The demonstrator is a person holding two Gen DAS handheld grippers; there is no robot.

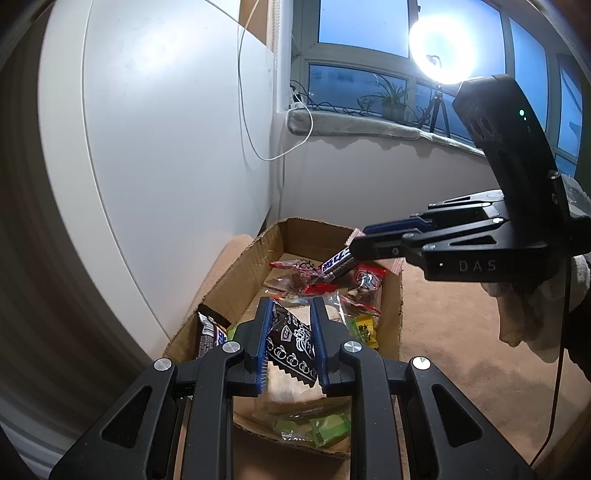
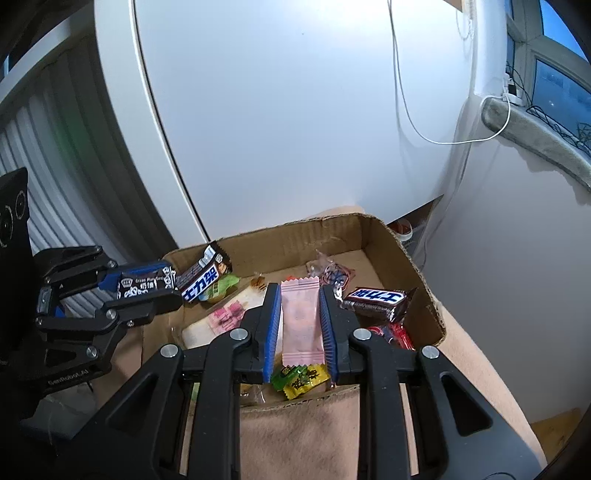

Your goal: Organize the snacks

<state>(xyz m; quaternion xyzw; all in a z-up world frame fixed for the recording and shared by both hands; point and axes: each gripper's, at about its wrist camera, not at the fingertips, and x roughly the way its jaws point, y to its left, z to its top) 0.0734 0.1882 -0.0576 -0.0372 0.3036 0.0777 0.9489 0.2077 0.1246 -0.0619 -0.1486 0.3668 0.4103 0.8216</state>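
A shallow cardboard box (image 2: 406,251) with torn, ragged rims is seen on a beige, felt-like cloth (image 2: 295,435), and a loose heap of wrapped snacks lies inside it. A black sachet (image 1: 291,343) printed with white patterns and zigzag-cut at its end is clamped between the blue ribbed pads of the left gripper (image 1: 290,347), held over the box. A flat pink sachet (image 2: 301,321) with crimped ends is pinched in the right gripper (image 2: 300,328), also above the box. Two glossy dark chocolate bars are found in the box: one (image 2: 376,302) by the right wall, one (image 2: 203,277) leaning at the left corner. A yellow-green candy (image 2: 301,378) lies by the near rim, and red and clear wrappers (image 1: 317,280) are scattered at the far end. A white panel (image 2: 277,110) rises just behind the box. A window (image 1: 369,22), a ring lamp (image 1: 441,50) and a potted plant (image 1: 391,99) are seen beyond.
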